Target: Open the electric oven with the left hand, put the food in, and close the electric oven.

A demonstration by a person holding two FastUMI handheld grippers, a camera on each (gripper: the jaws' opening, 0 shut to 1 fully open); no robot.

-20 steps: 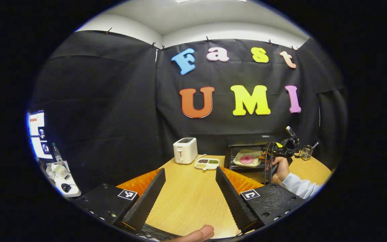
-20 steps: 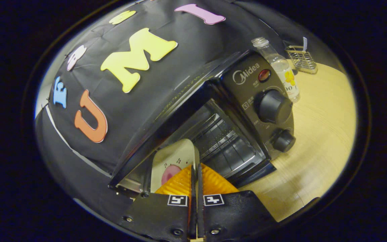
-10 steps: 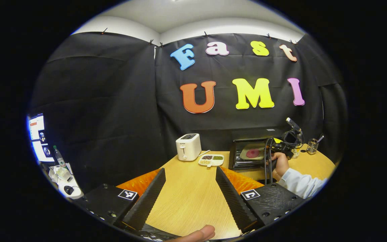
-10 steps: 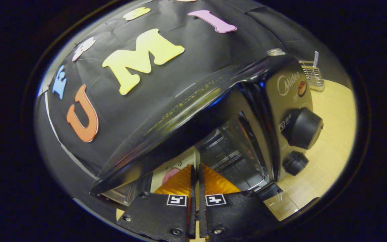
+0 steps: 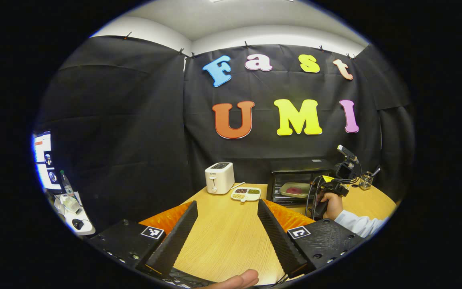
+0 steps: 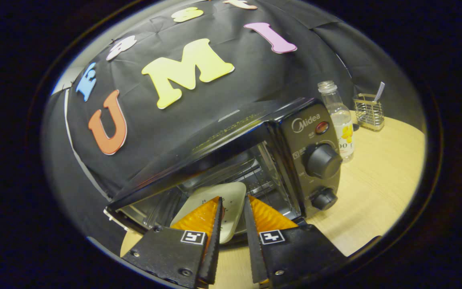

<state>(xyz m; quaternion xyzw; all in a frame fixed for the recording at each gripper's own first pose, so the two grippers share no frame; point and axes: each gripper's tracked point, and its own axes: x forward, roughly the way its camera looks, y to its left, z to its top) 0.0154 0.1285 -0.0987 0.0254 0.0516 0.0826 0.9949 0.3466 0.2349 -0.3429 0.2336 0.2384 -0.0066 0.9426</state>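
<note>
The black electric oven (image 6: 315, 152) stands open at the table's far right. On its rack lies the cream plate (image 6: 231, 192). My right gripper (image 6: 233, 198) is just in front of the plate's near edge, with its fingers slightly parted and off the plate. In the left gripper view the oven (image 5: 299, 166) holds the plate with the pink food (image 5: 294, 189) on it. A hand holds the right gripper (image 5: 324, 184) at the oven's mouth. My left gripper (image 5: 227, 204) hovers wide open over the table, with nothing between its fingers.
A white toaster (image 5: 219, 178) and a divided snack dish (image 5: 246, 194) sit left of the oven. A clear bottle (image 6: 337, 116) and a wire holder (image 6: 369, 112) stand right of it. The wooden table (image 5: 223, 241) stretches ahead. A monitor (image 5: 42, 160) is far left.
My right gripper let go of the plate, which now rests in the oven, and drew back a little. The left gripper stayed open over the table.
</note>
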